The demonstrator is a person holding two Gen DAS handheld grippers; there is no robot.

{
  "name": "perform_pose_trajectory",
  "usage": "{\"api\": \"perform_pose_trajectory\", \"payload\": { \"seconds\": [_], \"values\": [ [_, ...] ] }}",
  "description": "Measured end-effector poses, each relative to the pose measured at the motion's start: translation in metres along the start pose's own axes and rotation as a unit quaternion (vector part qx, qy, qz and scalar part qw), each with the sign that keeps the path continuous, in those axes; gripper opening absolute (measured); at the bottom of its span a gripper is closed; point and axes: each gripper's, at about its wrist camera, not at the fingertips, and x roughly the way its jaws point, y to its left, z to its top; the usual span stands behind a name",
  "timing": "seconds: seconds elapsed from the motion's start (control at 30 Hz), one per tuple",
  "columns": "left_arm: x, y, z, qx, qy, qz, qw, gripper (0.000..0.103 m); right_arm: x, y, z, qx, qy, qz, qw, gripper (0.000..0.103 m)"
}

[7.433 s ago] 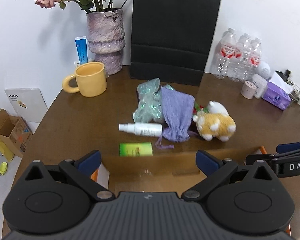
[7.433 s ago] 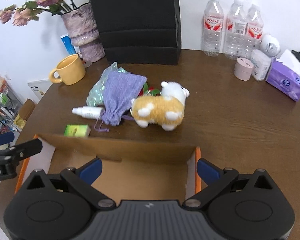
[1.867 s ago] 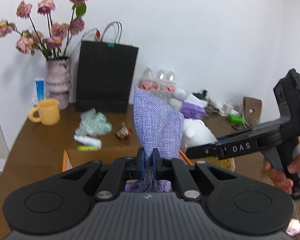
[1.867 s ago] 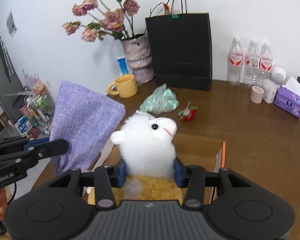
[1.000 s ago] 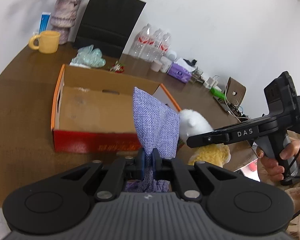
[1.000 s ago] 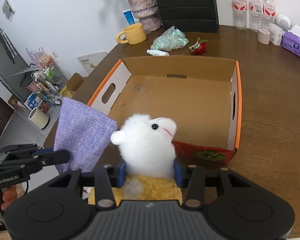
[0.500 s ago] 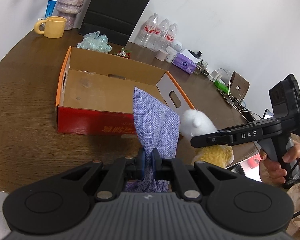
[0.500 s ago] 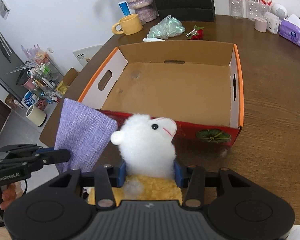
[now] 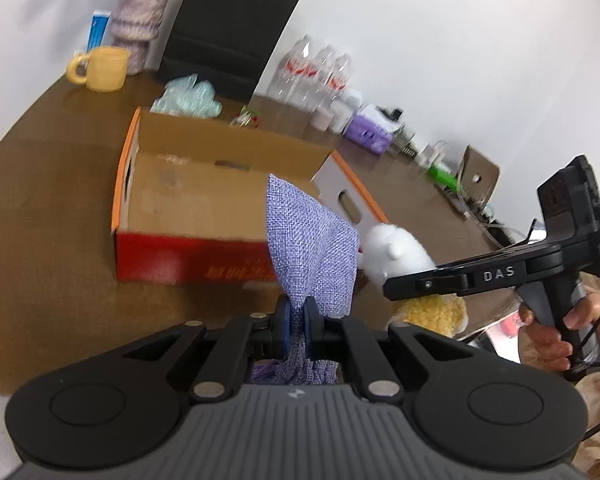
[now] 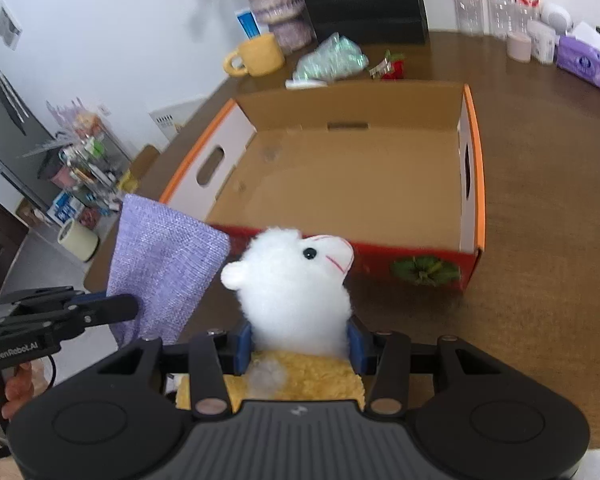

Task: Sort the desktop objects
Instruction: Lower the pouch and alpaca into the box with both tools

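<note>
Holding 2 items short of the empty box [image 10: 470, 168]: left gripper [image 9: 296, 320] pinched tight on the purple pouch [image 9: 312, 248], right gripper [image 10: 300, 344] clamping the plush toy [image 10: 296, 288] at lower centre. Spray bottle [image 10: 306, 84], plastic bag [image 10: 332, 60] remain upper centre.

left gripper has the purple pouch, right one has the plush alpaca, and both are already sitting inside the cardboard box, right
Not quite. The left gripper is shut on the purple pouch and the right gripper on the plush alpaca, but the right wrist view shows both held outside the empty cardboard box.
</note>
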Motion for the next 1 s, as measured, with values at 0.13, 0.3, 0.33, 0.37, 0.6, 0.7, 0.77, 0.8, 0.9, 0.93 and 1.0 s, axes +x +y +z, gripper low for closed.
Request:
{"api": "perform_pose_trajectory", "payload": {
  "seconds": [0.13,0.3,0.33,0.37,0.6,0.7,0.77,0.8,0.9,0.93,1.0],
  "values": [
    [-0.002,0.0,0.012,0.003,-0.015,-0.002,0.9999,0.007,-0.005,-0.003,0.014,0.003,-0.017,0.001,1.0,0.044],
    [0.0,0.001,0.033,0.008,-0.036,0.006,0.9993,0.007,-0.011,-0.009,0.038,0.011,-0.043,-0.001,0.999,0.044],
    [0.002,0.003,0.038,0.007,-0.038,0.002,0.9992,0.007,-0.012,-0.011,0.043,0.013,-0.048,0.001,0.999,0.044],
    [0.004,0.004,0.043,0.006,-0.041,-0.001,0.9991,0.007,-0.013,-0.013,0.05,0.015,-0.054,0.002,0.998,0.044],
    [0.031,0.013,0.086,0.002,-0.06,-0.005,0.9982,0.007,-0.001,-0.028,0.1,0.033,-0.084,-0.004,0.996,0.044],
    [0.054,0.019,0.102,-0.009,-0.052,-0.009,0.9986,0.007,0.015,-0.035,0.12,0.04,-0.082,-0.015,0.996,0.044],
    [0.068,0.022,0.11,-0.013,-0.046,-0.003,0.9989,0.007,0.029,-0.041,0.131,0.045,-0.075,-0.024,0.996,0.044],
    [0.076,0.024,0.114,-0.015,-0.042,0.001,0.999,0.007,0.036,-0.043,0.137,0.048,-0.071,-0.028,0.996,0.044],
    [0.099,0.034,0.125,-0.029,-0.029,0.015,0.999,0.007,0.058,-0.052,0.148,0.054,-0.058,-0.041,0.996,0.044],
    [0.107,0.039,0.128,-0.036,-0.025,0.02,0.9988,0.007,0.067,-0.055,0.151,0.056,-0.053,-0.045,0.996,0.044],
    [0.121,0.05,0.131,-0.052,-0.018,0.032,0.998,0.007,0.085,-0.06,0.157,0.063,-0.044,-0.051,0.996,0.044]
  ]
}}
